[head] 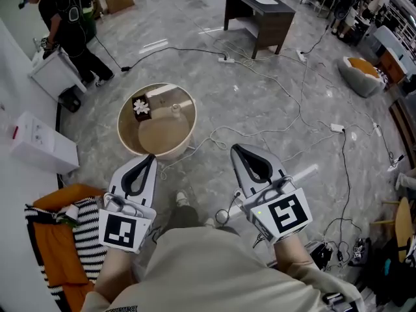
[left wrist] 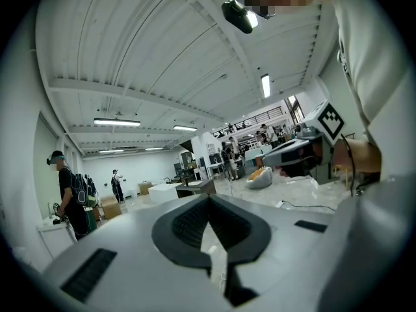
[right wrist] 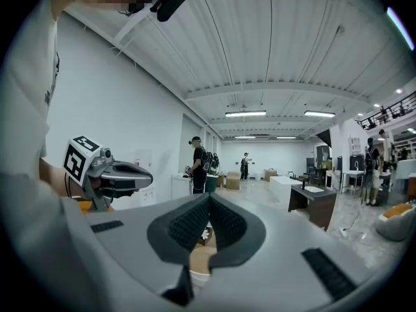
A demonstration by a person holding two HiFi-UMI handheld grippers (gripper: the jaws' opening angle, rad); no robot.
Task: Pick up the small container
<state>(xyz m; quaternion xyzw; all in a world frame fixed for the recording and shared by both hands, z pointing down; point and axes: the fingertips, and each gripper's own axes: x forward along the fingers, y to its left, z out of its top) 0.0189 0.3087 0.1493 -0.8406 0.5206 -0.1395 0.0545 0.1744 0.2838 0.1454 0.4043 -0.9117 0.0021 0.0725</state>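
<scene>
A round beige tray table with a raised rim stands on the floor ahead of me. On it are a small dark box with a white flower and a small pale container. My left gripper is shut and empty, with its tip just short of the table's near rim. To its right, over bare floor, my right gripper is also shut and empty. The right gripper view looks past the closed jaws at the table and the flower box. The left gripper points out across the room.
Cables run across the grey floor. A white box and an orange and striped cloth lie at the left. A person with a backpack stands far left by a white cabinet. A dark washstand and a beanbag are beyond.
</scene>
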